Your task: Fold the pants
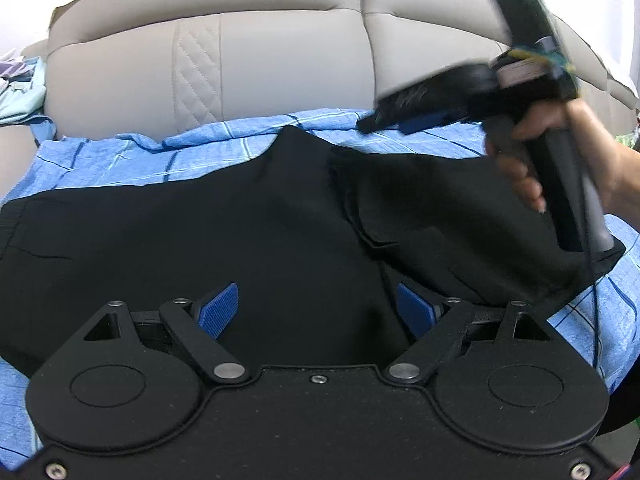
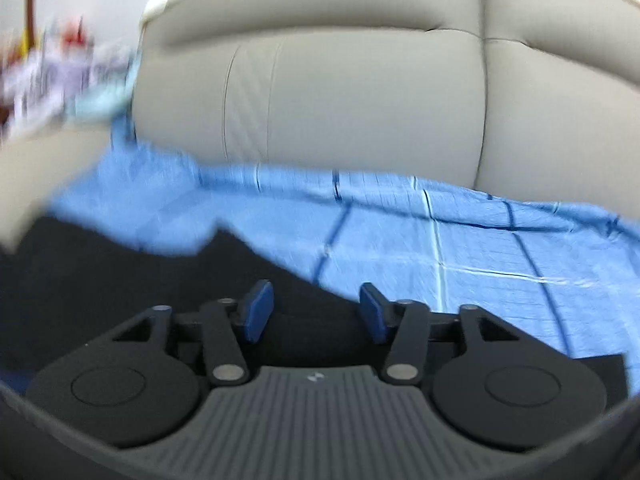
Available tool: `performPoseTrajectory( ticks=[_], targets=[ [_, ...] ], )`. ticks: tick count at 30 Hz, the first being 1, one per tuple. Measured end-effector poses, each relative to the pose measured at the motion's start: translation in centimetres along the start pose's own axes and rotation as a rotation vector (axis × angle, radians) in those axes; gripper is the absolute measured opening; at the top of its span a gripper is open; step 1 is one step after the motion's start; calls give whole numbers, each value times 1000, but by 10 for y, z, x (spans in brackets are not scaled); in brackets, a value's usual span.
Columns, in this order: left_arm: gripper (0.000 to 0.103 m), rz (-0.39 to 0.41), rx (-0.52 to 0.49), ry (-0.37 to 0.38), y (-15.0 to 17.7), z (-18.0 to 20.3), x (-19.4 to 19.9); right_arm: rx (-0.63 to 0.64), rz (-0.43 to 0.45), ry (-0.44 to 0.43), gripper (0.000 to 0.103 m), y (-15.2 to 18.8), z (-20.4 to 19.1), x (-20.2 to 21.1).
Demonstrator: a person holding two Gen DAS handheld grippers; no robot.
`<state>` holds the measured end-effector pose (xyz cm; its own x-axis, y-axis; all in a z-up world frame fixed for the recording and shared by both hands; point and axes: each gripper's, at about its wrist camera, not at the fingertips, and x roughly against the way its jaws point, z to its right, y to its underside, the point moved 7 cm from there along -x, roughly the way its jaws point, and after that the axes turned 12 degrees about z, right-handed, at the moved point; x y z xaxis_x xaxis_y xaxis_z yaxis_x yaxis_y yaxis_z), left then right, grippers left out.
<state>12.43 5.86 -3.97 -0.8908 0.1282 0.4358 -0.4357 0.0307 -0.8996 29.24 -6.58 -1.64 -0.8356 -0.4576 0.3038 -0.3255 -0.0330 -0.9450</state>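
Black pants [image 1: 240, 232] lie spread on a blue checked sheet [image 1: 120, 160] over the sofa seat, with a folded-over flap [image 1: 460, 216] on their right side. My left gripper [image 1: 316, 308] hangs open just above the near part of the pants, with its blue pads wide apart and only cloth below them. A hand [image 1: 560, 152] holds my right gripper [image 1: 384, 118], which is blurred and lifted above the pants' far right edge. In the right wrist view, this gripper [image 2: 316, 312] is open and has nothing between its pads. It is over the edge of the pants [image 2: 120, 272] and the sheet [image 2: 460, 248].
The beige leather sofa backrest [image 1: 280, 52] rises right behind the sheet. Loose pale clothes [image 1: 20, 88] are piled at the far left on the sofa arm. A thin cable [image 1: 592, 280] hangs from the right gripper's handle across the pants' right corner.
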Motion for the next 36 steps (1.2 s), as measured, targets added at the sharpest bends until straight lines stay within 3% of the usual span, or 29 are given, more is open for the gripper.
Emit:
performPoseTrajectory(
  ticks=[3,6,10,11,13,18,20,24,29,31,33,35,36],
  targets=[
    [86,2,22,-7,-2,-8,2,-79,52,-9,75,-4,12,22],
    [86,8,53,-14,-6,-14,-1,-31,66,87,75,10,26,53],
    [86,30,77,-27,-19,-20,-9,102,-25,181,75,61,27,77],
    [86,39,78,-36,-24,-22,-11,145,-63,170,75,77,19,82],
    [86,50,79,-48,-33,-25,-14,188,-31,135,75,92,-3,99],
    [86,48,91,-80,-42,-34,-21,214,-42,-110,76,114,-70,125],
    [86,37,101,-83,-41,-35,-22,240,-31,-137,76,116,-83,132],
    [86,12,97,-80,-31,-30,-20,140,-41,-173,78,118,-86,139],
    [84,-18,114,-41,-20,-16,-14,42,54,-53,83,103,-55,159],
    [75,-24,118,-13,-17,-6,-10,-14,97,58,83,101,-28,169],
    [54,-33,122,25,-13,7,-7,-70,131,191,83,100,3,179],
    [40,-51,125,66,-9,22,-7,-122,145,325,83,101,35,189],
    [38,-61,124,83,-6,29,-8,-134,147,374,83,102,47,193]
  ],
)
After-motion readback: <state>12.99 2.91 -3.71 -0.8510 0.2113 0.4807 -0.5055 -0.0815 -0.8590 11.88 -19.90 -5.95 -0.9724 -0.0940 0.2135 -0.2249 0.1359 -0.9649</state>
